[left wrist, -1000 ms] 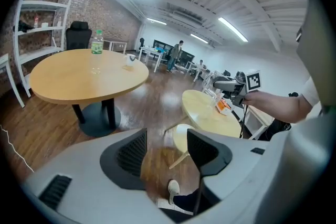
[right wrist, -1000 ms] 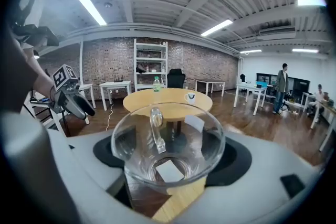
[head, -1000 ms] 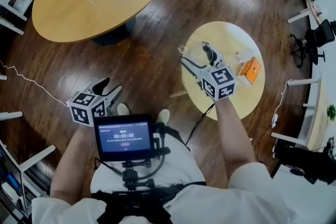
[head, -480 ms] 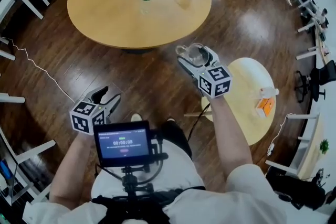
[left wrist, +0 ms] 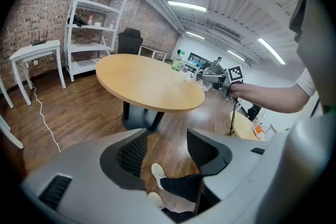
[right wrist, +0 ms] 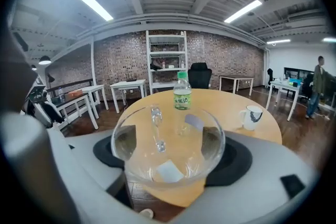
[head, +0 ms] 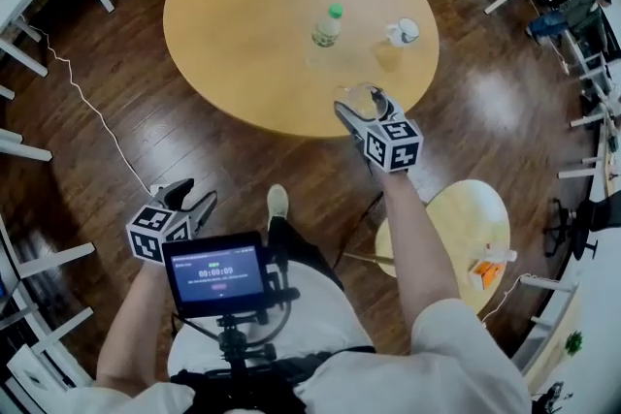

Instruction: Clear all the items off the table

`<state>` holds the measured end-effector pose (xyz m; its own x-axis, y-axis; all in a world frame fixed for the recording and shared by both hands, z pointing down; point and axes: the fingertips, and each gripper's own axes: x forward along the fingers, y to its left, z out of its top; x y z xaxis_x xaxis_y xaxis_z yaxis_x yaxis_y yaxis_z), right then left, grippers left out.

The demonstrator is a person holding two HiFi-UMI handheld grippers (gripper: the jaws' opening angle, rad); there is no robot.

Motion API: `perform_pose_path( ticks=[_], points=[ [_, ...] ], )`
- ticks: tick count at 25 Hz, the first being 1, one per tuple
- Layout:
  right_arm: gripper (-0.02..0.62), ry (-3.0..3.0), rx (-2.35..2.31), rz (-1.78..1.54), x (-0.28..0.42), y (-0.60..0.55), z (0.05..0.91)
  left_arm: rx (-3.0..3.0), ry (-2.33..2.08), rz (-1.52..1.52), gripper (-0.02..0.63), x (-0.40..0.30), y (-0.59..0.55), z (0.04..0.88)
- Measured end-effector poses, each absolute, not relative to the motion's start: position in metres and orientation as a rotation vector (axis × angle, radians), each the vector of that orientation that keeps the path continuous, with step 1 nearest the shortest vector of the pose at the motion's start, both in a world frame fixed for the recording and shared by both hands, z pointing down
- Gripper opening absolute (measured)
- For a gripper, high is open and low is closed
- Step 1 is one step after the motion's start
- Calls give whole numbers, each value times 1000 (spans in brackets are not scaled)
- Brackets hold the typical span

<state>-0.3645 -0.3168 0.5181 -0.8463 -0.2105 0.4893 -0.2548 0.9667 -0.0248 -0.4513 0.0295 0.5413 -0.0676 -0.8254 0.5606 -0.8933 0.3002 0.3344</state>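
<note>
The right gripper (head: 362,105), at frame centre, is clamped on a glass cup (right wrist: 168,157). The left gripper (head: 191,196), lower left, is held wide and empty. A bottle (head: 327,26) and a mug (head: 402,32) are seen on the round table (head: 233,34), upper centre. The smooth cup could be lost from the pads if it is tilted or jolted.

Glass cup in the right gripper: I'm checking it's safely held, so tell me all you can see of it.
The glass cup is clear, round, wide-mouthed and empty, with a white label at its base and what looks like a handle on its far side. Upright, it is clamped in the right gripper, over the wooden table's near edge.
</note>
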Motion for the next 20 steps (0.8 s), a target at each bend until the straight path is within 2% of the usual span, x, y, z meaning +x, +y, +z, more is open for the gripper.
perform_pose_path(
  ticks=[10, 15, 20],
  points=[
    [419, -2554, 393, 140, -440, -443, 581, 1445, -1887, 143, 245, -474, -38, 541],
    [419, -2546, 398, 138, -473, -466, 602, 1389, -1861, 175, 245, -483, -47, 549],
    [423, -2540, 394, 116, -477, -462, 615, 1361, -1857, 167, 245, -487, -50, 547]
  ],
)
